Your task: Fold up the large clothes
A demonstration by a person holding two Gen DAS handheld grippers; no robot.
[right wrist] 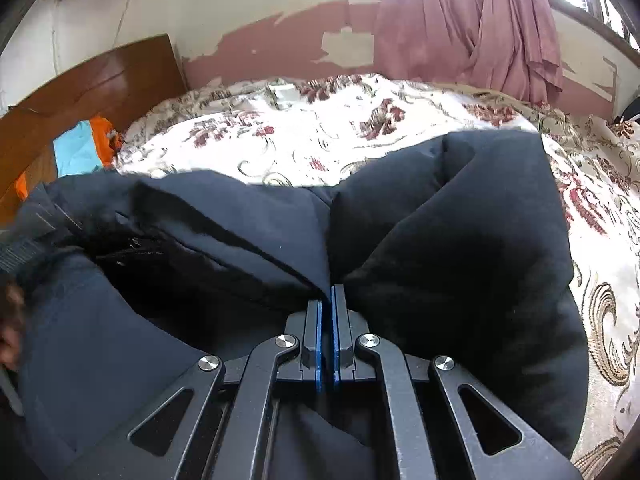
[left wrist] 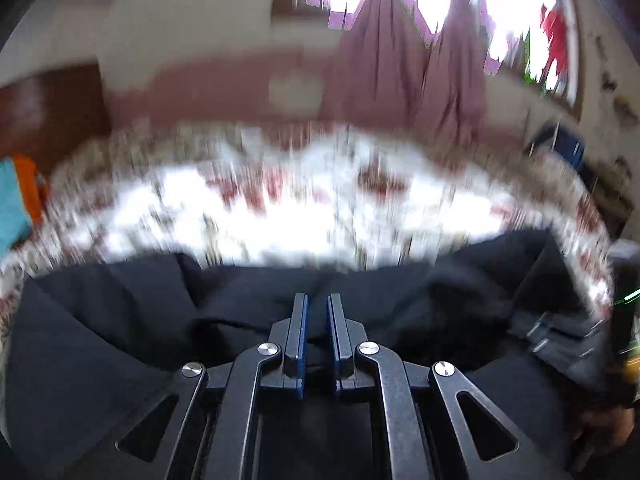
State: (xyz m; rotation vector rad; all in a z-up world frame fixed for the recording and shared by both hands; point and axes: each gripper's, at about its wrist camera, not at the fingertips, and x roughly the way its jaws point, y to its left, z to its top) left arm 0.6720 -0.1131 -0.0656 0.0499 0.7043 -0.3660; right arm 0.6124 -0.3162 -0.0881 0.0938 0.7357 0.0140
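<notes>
A large black garment (right wrist: pixel 460 240) lies bunched in puffy folds on a floral bedspread (right wrist: pixel 320 128). My right gripper (right wrist: pixel 329 294) is shut on it, and two folds meet in a crease pinched right at the fingertips. In the left wrist view, which is blurred by motion, the same black garment (left wrist: pixel 120 320) fills the lower half over the bedspread (left wrist: pixel 280 216). My left gripper (left wrist: pixel 318 298) stands over it with only a narrow slit between the pads, where a dark fold of cloth sits low in the gap. A hand (right wrist: pixel 8 320) shows at the left edge.
A wooden headboard (right wrist: pixel 100 76) runs along the left side, with turquoise and orange cloth (right wrist: pixel 80 148) beside it. Pink curtains (right wrist: pixel 460 20) hang at the far wall under a window. A small white item (right wrist: pixel 284 94) lies at the far side of the bed.
</notes>
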